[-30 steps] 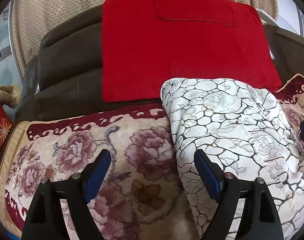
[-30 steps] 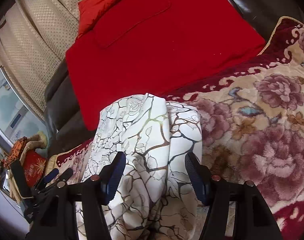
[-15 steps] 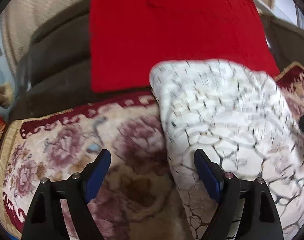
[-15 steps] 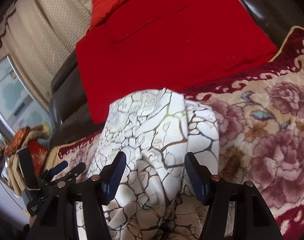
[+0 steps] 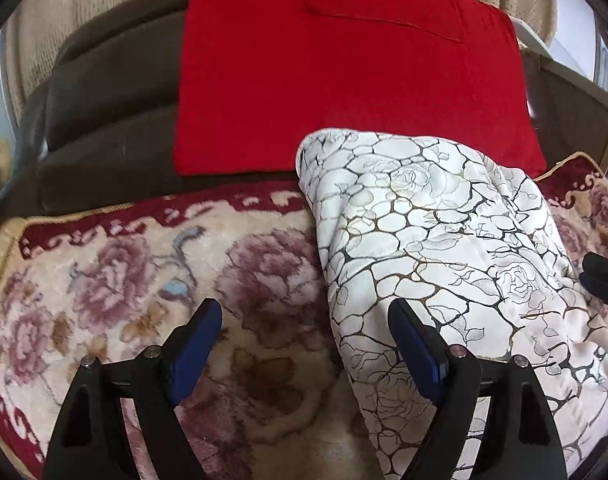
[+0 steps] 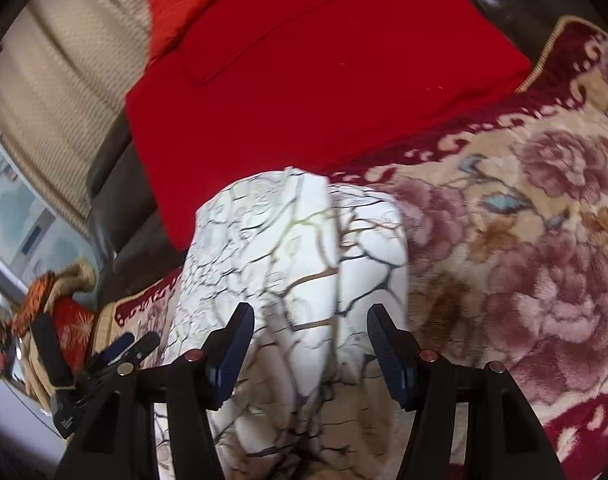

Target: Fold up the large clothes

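A white garment [image 5: 436, 240] printed with dark crackle lines and roses lies folded in a long bundle on the floral sofa cover [image 5: 115, 280]. My left gripper [image 5: 304, 312] is open above the bundle's left edge: its right finger is over the cloth, its left finger over the bare cover. From the right wrist view, the garment [image 6: 295, 240] runs up between the fingers of my right gripper [image 6: 310, 316]. These stand apart on either side of a raised fold, and no pinch shows. Each gripper shows at the edge of the other's view, the right gripper [image 5: 602, 280] and the left gripper [image 6: 115, 356].
A red cloth [image 5: 344, 80] hangs over the dark sofa backrest [image 5: 103, 120] behind the garment, with a beige curtain [image 6: 63, 80] beyond. A red and orange cushion pile [image 6: 59, 308] sits at the sofa's left end. The floral cover [image 6: 524, 260] stretches right of the garment.
The left wrist view has tipped slightly, so the garment and red cloth sit a little higher in frame. The right view shifted slightly. Neither gripper's opening has visibly changed, and the garment lies as before.
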`<state>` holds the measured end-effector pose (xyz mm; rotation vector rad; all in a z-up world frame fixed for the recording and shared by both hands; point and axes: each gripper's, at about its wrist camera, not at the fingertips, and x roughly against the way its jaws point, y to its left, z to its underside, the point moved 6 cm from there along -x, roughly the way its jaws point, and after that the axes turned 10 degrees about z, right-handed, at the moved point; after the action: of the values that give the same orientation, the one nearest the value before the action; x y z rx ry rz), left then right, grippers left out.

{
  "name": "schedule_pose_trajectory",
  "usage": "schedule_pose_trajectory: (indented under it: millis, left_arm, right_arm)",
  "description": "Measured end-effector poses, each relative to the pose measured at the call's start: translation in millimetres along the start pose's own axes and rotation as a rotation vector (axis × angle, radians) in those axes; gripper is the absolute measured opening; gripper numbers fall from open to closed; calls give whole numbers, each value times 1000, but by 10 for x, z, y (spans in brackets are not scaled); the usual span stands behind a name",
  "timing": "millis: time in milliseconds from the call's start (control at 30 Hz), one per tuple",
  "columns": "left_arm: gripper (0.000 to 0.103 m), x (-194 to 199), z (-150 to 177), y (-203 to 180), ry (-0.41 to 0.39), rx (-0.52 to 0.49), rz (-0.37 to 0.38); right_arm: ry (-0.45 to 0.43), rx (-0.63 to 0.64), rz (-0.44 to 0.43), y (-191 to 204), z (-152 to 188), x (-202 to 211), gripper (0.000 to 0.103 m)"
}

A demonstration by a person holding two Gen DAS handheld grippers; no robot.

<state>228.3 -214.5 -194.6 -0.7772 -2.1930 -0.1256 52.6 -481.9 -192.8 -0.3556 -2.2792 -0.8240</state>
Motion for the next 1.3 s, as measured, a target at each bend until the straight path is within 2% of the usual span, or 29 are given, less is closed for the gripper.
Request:
schedule_pose_trajectory:
  millis: [100, 167, 300, 400, 467, 533, 567, 633, 800, 900, 967, 1067, 1300]
  left_arm:
    - [85, -44, 15, 20, 30, 20, 38]
    - [85, -45, 15, 29, 31, 30, 53]
    - [85, -39, 11, 60, 30, 68, 93]
    - [85, -50, 16, 65, 27, 55, 72]
    - [85, -84, 32, 56, 37, 33, 40]
    - [85, -119, 49, 33, 49, 17, 18]
    - [85, -114, 49, 30, 47, 12, 14]
    - [85, -95, 41, 22, 40, -1, 1]
    - [85, -81, 40, 37, 37, -14, -8]
    - [85, -74, 41, 43, 36, -13, -8]
    - [85, -76, 43, 43, 36, -16, -10]
    - [85, -69, 41, 35, 35, -21, -13]
    - [85, -63, 36, 30, 34, -20, -13]
  right_arm:
    - [-1, -34, -20, -76, -69, 19, 64]
    - [-39, -27, -23, -80, -109, 94, 65]
    - [-126, 41, -107, 90, -171, 309, 65]
    - [-137, 145, -147, 287, -104, 386, 63]
    - [-100, 219, -124, 404, 0, 304, 57]
    - [-27, 270, -83, 462, 140, 136, 48]
    - [34, 290, -34, 452, 224, -19, 43]
    - [93, 294, 13, 413, 304, -174, 42]
    - [32, 245, -21, 399, 193, -44, 42]
    - [-13, 231, -9, 354, 126, 37, 42]
    - [-24, 189, 0, 282, 78, 76, 44]
    - [-22, 109, 7, 166, -5, 47, 65]
    - [-1, -15, -19, -68, -104, 28, 75]
